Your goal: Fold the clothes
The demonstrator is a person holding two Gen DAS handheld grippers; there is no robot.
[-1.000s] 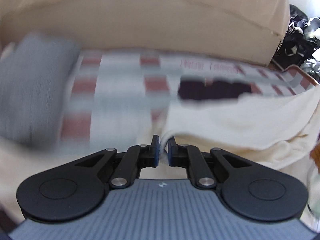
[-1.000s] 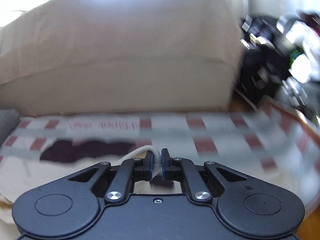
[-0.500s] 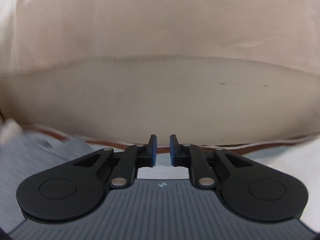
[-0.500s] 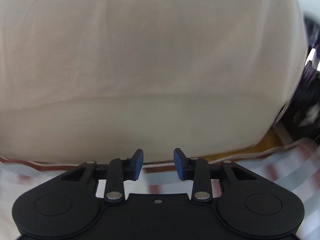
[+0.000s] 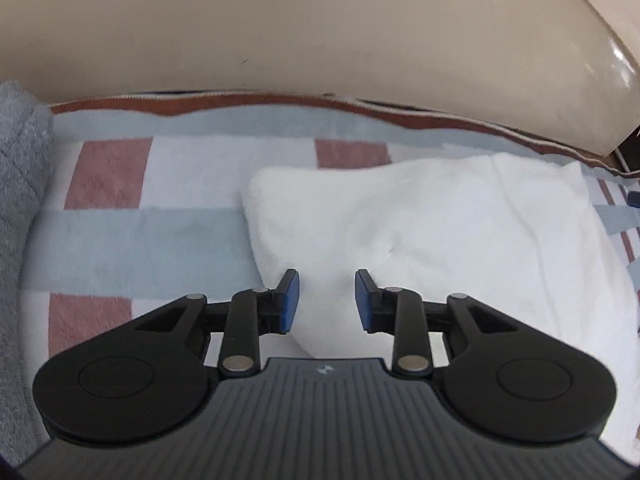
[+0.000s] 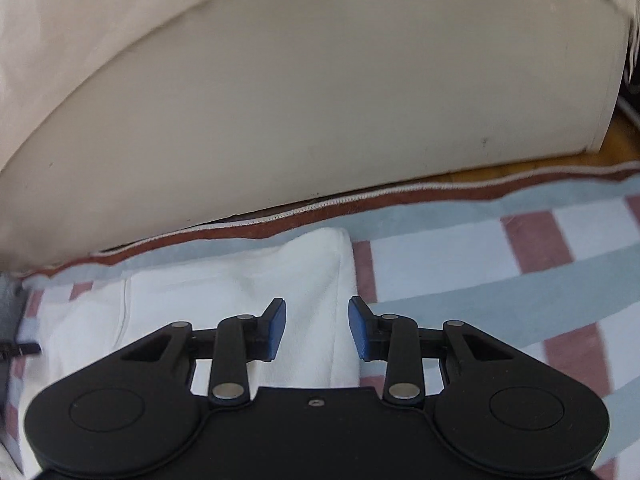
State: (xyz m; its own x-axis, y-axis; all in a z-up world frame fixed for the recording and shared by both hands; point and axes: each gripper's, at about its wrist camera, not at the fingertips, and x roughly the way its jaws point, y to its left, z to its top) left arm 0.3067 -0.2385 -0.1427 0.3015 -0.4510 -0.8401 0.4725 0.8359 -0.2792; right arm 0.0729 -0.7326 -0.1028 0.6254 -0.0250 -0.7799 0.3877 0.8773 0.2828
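Note:
A white garment (image 5: 440, 232) lies folded on a checked blanket (image 5: 140, 232) of white, grey-blue and red-brown. My left gripper (image 5: 326, 300) hovers low over the garment's near left corner. Its jaws are opening, and the cloth lies below the gap with the blue pads (image 5: 290, 300) not pressing on it. In the right wrist view the same garment (image 6: 240, 288) fills the lower left. My right gripper (image 6: 316, 330) hangs over its right edge. Those jaws are opening too, wide apart, and grip nothing.
A beige sofa front (image 5: 280, 20) rises just behind the blanket's brown hem (image 6: 360, 200). A grey knitted cloth (image 5: 16, 168) lies at the blanket's left side. Wooden floor (image 6: 624, 136) shows past the sofa's right end.
A second ago both grippers were shut on a cream cloth edge. Both swept toward the sofa, came down and let go; the jaws now stand apart over the folded garment.

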